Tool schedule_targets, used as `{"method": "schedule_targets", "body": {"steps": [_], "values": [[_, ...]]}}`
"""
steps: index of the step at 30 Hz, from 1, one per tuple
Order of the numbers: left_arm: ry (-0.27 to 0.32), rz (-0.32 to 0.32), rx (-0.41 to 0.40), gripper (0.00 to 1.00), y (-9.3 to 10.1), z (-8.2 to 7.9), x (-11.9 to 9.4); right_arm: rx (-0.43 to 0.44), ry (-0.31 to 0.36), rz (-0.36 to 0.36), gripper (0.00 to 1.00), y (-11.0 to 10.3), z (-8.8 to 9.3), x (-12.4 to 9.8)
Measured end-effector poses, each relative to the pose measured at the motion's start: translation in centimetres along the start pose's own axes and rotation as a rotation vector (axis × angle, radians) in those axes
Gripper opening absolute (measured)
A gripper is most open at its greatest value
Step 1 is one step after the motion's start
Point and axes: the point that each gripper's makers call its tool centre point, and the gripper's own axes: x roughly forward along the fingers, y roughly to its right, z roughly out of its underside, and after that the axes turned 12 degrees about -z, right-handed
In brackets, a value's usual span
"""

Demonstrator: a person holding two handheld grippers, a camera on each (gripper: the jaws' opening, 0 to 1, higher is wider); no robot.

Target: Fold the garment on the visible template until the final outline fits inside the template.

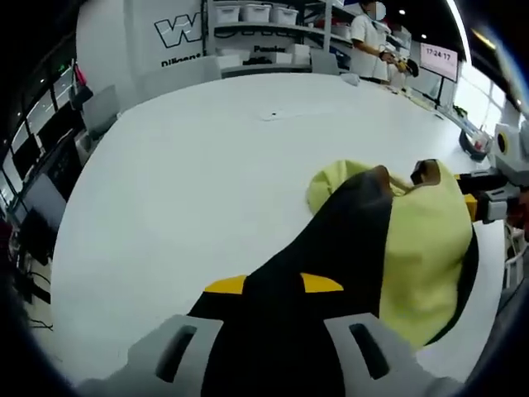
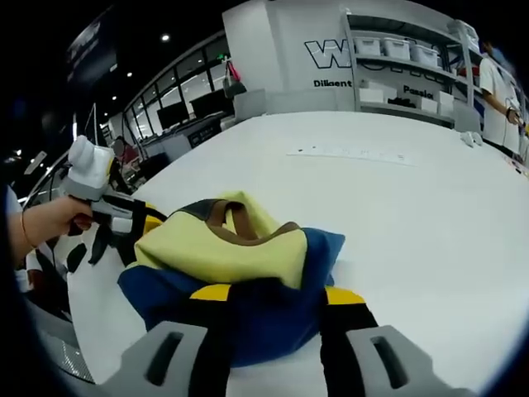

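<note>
The garment (image 1: 421, 240) is a bunched heap of pale yellow and dark cloth with a brown collar trim, lying on the white table (image 1: 190, 182). My left gripper (image 1: 273, 285) is shut on its dark part, which fills the gap between the yellow pads. In the right gripper view the garment (image 2: 240, 248) shows yellow over blue, and my right gripper (image 2: 277, 294) is shut on the blue cloth. The right gripper (image 1: 483, 203) comes in at the garment's far side. A hand holds the left gripper (image 2: 124, 219) at the garment's left edge. A faint line of marks (image 2: 347, 153) lies farther off on the table.
Shelves with white bins (image 1: 256, 12) stand behind the table. A person (image 1: 368, 45) stands at the far right end. Chairs (image 1: 99, 112) line the left edge. Broad bare tabletop (image 2: 430, 215) lies beyond the garment.
</note>
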Motion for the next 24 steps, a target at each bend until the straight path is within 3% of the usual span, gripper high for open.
{"method": "schedule_targets", "body": {"steps": [8, 11, 19, 24], "values": [[0.011, -0.013, 0.022, 0.01, -0.1, -0.1, 0.0, -0.016, -0.001, 0.019, 0.24, 0.3, -0.1, 0.0], [0.014, -0.018, 0.024, 0.01, -0.1, -0.1, 0.1, -0.042, -0.005, 0.037, 0.14, 0.6, -0.2, -0.3], [0.013, -0.027, 0.042, 0.0, -0.5, -0.1, -0.5, -0.053, 0.013, 0.034, 0.03, 0.3, -0.7, -1.2], [0.088, -0.053, 0.076, 0.0, -1.3, -1.8, -2.1, -0.105, 0.017, 0.029, 0.0, -0.2, -1.2, -1.8]]}}
